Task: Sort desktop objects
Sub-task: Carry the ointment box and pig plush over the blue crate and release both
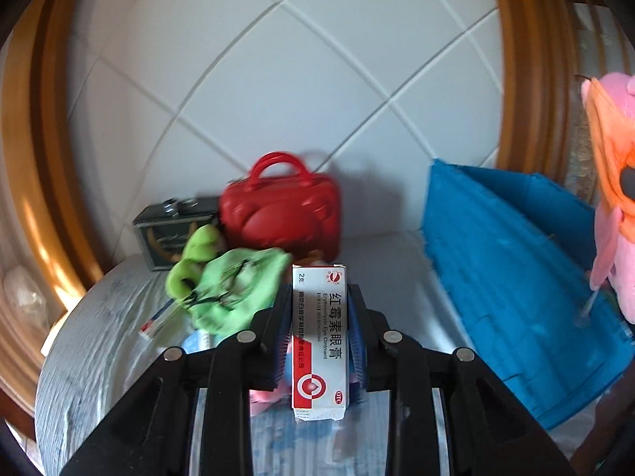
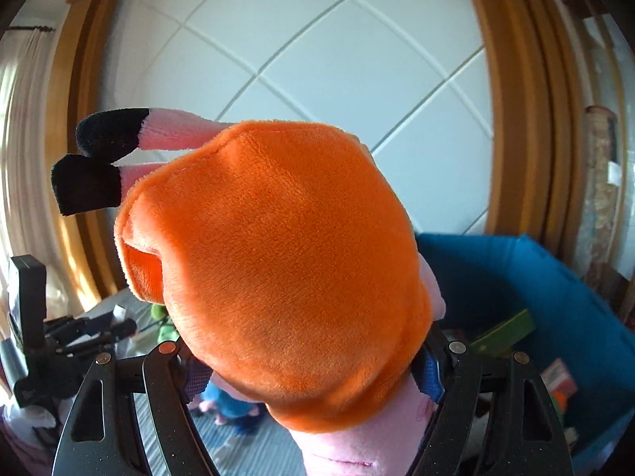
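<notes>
A: What is in the blue bin (image 2: 563, 289)?

B: I see a green flat piece (image 2: 504, 331) and some small packets there, too blurred to count.

A: And your tools?

B: My left tool (image 1: 319, 329) is closed on one ointment box (image 1: 319, 341), held upright above the tabletop (image 1: 91, 341). My right tool (image 2: 313, 361) grips one plush toy (image 2: 278, 269), beside the bin. Behind, one red handbag (image 1: 279, 210), one dark tin (image 1: 166, 230), one green cloth (image 1: 226, 281).
</notes>
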`<move>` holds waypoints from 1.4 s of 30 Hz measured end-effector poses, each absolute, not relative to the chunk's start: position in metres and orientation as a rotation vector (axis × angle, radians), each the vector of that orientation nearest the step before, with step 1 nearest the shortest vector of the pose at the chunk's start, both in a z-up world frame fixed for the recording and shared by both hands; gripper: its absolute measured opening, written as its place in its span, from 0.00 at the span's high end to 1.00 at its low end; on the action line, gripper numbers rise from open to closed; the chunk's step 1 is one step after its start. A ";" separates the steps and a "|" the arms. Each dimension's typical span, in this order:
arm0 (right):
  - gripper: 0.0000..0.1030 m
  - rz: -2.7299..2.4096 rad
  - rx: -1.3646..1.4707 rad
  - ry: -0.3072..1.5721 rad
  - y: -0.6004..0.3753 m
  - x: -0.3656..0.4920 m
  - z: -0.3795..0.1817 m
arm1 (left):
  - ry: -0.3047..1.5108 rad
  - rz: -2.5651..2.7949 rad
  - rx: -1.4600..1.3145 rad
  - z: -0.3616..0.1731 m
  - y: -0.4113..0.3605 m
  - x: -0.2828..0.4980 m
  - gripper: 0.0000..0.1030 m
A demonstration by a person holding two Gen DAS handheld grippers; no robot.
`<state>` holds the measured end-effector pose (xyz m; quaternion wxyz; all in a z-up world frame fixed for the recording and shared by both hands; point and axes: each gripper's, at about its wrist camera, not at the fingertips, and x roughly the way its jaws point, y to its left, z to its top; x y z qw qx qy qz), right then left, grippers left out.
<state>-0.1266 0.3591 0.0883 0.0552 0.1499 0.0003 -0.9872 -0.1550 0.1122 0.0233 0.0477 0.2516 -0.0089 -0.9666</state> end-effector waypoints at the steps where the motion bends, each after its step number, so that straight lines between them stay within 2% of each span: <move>1: 0.22 -3.012 0.438 -0.001 0.364 -0.106 0.099 | -0.034 -2.975 0.754 0.029 0.133 -0.157 0.75; 8: 0.22 -3.104 0.350 -0.069 0.475 -0.103 0.119 | -0.101 -3.123 0.610 0.071 0.255 -0.168 0.75; 14: 0.22 -3.181 0.393 -0.065 0.554 -0.102 0.119 | -0.153 -3.223 0.548 0.094 0.356 -0.172 0.75; 20: 0.22 -3.158 0.544 -0.098 0.607 -0.118 0.089 | -0.216 -3.233 0.723 0.076 0.434 -0.201 0.75; 28: 0.22 -3.107 0.694 -0.055 0.626 -0.170 0.078 | -0.269 -3.134 0.906 0.046 0.480 -0.242 0.74; 31: 0.21 -3.088 0.754 -0.031 0.630 -0.194 0.073 | -0.251 -3.114 0.952 0.042 0.486 -0.252 0.67; 33: 0.19 -3.082 0.798 -0.014 0.628 -0.206 0.068 | -0.234 -3.111 0.967 0.040 0.486 -0.257 0.54; 36: 0.15 -3.058 0.846 -0.004 0.627 -0.222 0.059 | -0.212 -3.113 1.008 0.038 0.489 -0.261 0.42; 39: 0.12 -3.054 0.891 0.004 0.626 -0.230 0.051 | -0.177 -3.122 1.024 0.040 0.488 -0.264 0.41; 42: 0.05 -3.044 0.926 -0.022 0.629 -0.235 0.047 | -0.181 -3.111 1.001 0.041 0.490 -0.264 0.41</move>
